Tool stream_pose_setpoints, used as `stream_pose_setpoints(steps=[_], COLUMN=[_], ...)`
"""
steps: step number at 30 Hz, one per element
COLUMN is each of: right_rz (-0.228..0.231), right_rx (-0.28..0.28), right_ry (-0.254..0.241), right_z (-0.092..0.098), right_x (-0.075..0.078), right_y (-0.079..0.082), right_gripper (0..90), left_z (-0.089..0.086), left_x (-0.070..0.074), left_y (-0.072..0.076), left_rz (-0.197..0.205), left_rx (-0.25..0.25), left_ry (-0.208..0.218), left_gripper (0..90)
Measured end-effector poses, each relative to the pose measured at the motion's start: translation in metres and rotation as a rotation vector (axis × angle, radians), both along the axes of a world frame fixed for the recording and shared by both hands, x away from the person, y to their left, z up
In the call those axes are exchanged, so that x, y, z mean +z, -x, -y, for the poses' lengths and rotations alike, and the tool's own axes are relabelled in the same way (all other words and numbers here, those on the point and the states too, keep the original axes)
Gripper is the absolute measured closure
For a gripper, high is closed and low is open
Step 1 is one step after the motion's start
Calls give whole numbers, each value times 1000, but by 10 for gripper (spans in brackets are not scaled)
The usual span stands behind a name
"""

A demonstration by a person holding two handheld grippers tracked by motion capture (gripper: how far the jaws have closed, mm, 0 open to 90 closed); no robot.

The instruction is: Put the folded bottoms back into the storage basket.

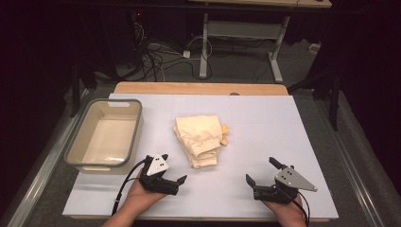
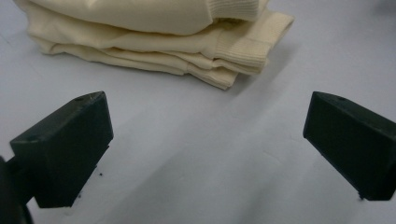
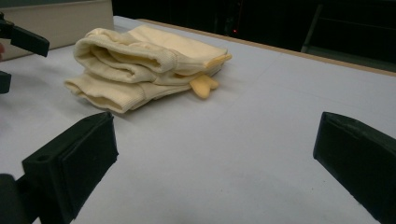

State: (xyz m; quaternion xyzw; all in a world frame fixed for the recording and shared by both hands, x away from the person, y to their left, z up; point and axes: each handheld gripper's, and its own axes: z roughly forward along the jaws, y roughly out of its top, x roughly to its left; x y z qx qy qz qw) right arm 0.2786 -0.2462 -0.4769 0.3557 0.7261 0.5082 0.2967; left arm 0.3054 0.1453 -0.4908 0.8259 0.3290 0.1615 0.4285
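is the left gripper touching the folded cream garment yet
Apart. The left gripper view shows bare table between the open left gripper and the folded cream garment.

On the desk we find the folded garment near the middle, with the tub to its left by the desk's left edge. Nearer us, the left hand-held gripper sits before the garment, and the right hand-held gripper lies off to its right, both apart from it.
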Motion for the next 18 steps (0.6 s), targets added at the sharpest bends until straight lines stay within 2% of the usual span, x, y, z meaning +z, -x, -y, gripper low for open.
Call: stream_pose_setpoints(steps=[6, 7, 12, 18], right_rz=[-3, -5, -4, -3], right_rx=[3, 3, 4, 4], right_ry=[4, 5, 8, 12], right_z=[-1, -1, -1, -2], right_x=[-1, -1, 0, -1], right_y=[0, 0, 1, 1], right_gripper=[5, 5, 5, 5], left_z=[3, 5, 8, 9], left_x=[-1, -1, -2, -2], left_y=[-3, -5, -6, -7], left_rz=[-36, -50, -70, -89], left_rx=[-17, -23, -36, -58], left_ry=[-27, -42, -73, -82], left_gripper=[40, 47, 71, 140])
